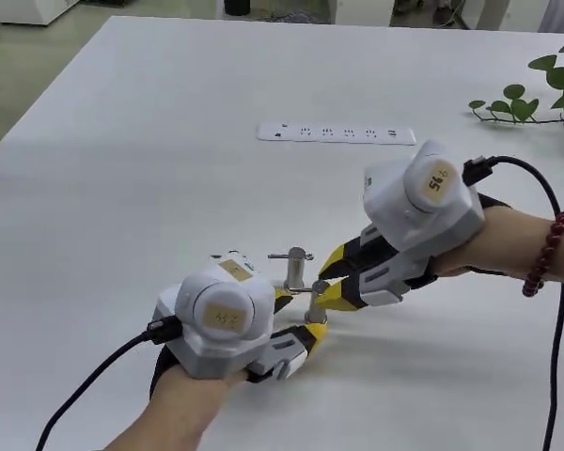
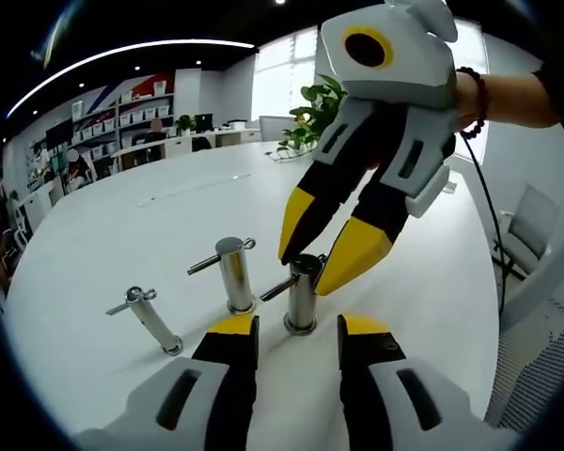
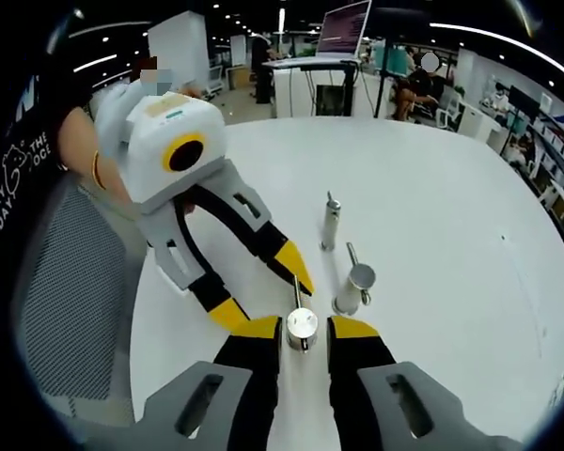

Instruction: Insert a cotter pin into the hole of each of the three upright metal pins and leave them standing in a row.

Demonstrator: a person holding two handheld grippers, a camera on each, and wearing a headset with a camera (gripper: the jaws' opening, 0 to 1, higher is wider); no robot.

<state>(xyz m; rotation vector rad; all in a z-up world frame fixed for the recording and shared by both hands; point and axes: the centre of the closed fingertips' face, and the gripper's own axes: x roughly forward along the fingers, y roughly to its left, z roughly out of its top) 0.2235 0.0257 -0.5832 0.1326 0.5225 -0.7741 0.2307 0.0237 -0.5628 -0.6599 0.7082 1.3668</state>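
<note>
Three metal pins stand on the white table (image 1: pixel 122 188). The nearest pin (image 2: pixel 303 293) is upright with a cotter pin (image 2: pixel 273 287) sticking out of its side. The middle pin (image 2: pixel 233 272) also carries a cotter pin (image 2: pixel 211 258). The far pin (image 2: pixel 152 319) leans, with a cotter pin through its top. My right gripper (image 2: pixel 315 268) comes down from above, its yellow tips closed against the nearest pin's head (image 3: pixel 301 327). My left gripper (image 2: pixel 299 327) is open, its jaws on either side of that pin's base without touching it. In the head view both grippers meet at the nearest pin (image 1: pixel 317 303).
A white power strip (image 1: pixel 336 133) lies further back on the table. A green plant (image 1: pixel 536 94) reaches in at the far right. Black cables (image 1: pixel 550 282) trail from both grippers. In the right gripper view the person's chair (image 3: pixel 75 310) stands at the table's edge.
</note>
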